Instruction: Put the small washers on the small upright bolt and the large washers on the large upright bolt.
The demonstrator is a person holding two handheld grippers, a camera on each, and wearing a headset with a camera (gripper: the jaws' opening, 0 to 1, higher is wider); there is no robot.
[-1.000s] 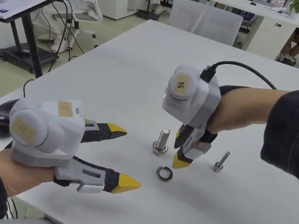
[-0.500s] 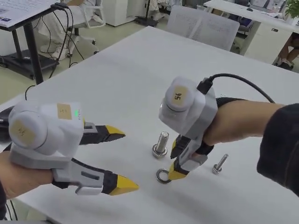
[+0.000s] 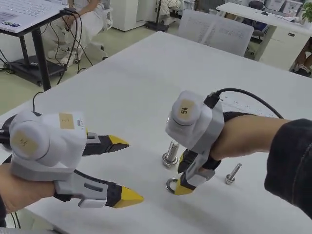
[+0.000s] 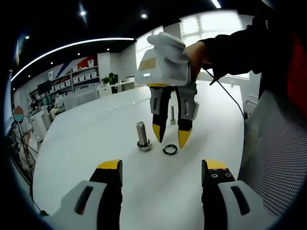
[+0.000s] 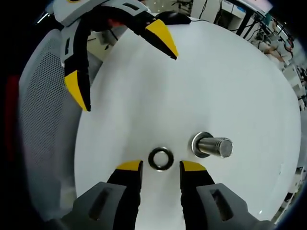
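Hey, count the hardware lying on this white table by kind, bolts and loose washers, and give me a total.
Bolts: 2, the large bolt and the small bolt
Loose washers: 1, the washer lying flat beside the large bolt
Total: 3

Left hand-held gripper (image 3: 134,170), right hand-held gripper (image 4: 170,139), agape

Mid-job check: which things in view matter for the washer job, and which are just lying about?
Job:
- loose washer
- large bolt
- small bolt
- right claw, open, tips either side of the washer

Lying about:
- chair
- side desk
- left claw, open, holding nothing
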